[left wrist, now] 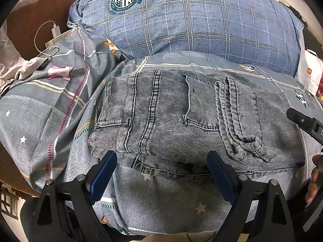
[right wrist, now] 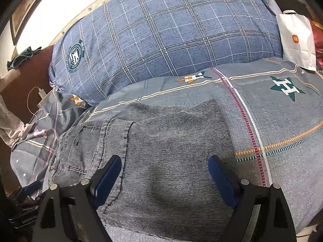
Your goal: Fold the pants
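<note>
Left wrist view: folded grey pants [left wrist: 177,117] lying flat on the patterned bedspread [left wrist: 50,104] below the plaid pillow [left wrist: 191,20], left gripper [left wrist: 161,173] spread wide and empty at the near edge. Right wrist view: right gripper [right wrist: 164,179] likewise wide and empty above the pants [right wrist: 167,147]. Likely risk: snagging a single layer, or bedspread, and dragging the fold apart.

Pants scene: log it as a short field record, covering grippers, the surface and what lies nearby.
pants: grey denim pants folded into a compact stack, back pocket up
surface: star-print bedspread
behind: blue plaid pillow
left gripper: open, at the stack's near edge, holding nothing
right gripper: open above the fabric, holding nothing
far right: white paper bag
</note>
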Demonstrator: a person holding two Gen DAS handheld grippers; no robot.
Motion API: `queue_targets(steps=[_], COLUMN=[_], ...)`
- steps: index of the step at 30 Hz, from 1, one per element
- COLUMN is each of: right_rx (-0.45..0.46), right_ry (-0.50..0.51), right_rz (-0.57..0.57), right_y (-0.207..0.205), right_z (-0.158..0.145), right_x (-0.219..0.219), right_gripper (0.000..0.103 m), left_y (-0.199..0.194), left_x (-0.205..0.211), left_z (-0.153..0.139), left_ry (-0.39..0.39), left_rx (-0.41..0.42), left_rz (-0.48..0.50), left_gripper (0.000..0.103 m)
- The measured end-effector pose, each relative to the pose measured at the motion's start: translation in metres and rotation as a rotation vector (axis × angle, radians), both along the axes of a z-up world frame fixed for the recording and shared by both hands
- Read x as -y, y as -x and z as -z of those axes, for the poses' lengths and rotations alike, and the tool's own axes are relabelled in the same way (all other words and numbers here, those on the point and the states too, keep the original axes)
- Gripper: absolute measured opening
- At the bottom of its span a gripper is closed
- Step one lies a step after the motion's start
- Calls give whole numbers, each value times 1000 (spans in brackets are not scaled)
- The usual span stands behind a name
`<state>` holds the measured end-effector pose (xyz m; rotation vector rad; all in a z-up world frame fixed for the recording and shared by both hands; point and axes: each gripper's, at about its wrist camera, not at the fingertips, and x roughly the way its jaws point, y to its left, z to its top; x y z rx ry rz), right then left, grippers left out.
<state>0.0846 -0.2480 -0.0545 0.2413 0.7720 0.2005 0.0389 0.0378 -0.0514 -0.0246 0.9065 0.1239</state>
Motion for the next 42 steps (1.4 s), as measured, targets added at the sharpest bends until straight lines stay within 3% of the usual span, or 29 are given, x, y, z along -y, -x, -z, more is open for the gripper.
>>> queue_targets(steps=[19, 42], right_rx=[-4, 9], right_ry=[12, 9], right_rz=[-1, 8], right_y=[-2, 0], right_z=[3, -1], right_x=[-2, 1], right_gripper=[90, 90], left_y=[-10, -2], left_x=[-16, -14], left_z=[15, 8], left_ry=[58, 46], left_rx=[-23, -14], left_rz=[-40, -55], left_gripper=[90, 90])
